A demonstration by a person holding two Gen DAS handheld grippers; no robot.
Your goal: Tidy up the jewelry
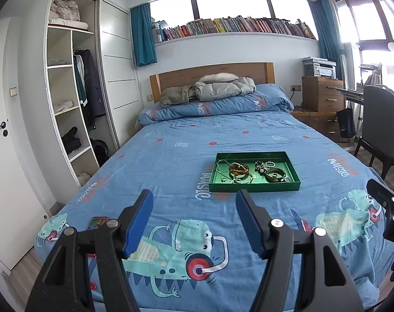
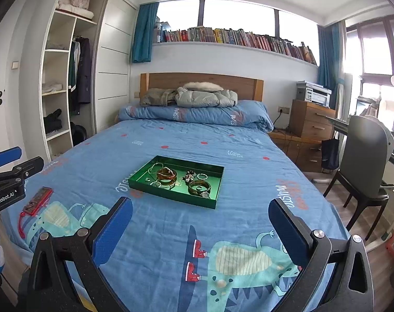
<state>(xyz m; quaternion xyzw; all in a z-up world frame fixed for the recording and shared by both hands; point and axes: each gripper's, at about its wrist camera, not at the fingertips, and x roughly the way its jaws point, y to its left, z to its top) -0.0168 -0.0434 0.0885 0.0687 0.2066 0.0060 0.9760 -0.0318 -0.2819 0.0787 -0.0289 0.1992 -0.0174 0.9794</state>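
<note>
Green tray (image 1: 254, 186) of bangles (image 2: 166, 174), rings and a chain, flat on the blue bedspread (image 1: 171, 161) mid-bed. Left gripper (image 1: 194, 221) spread wide, empty, above the near bed edge. Right gripper (image 2: 201, 230) likewise spread and empty. Phone (image 2: 37, 200) lying left of the tray

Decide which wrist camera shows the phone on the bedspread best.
The right wrist view: the red-cased phone lies fully visible, with its strap. In the left wrist view, the left gripper covers most of it.
</note>
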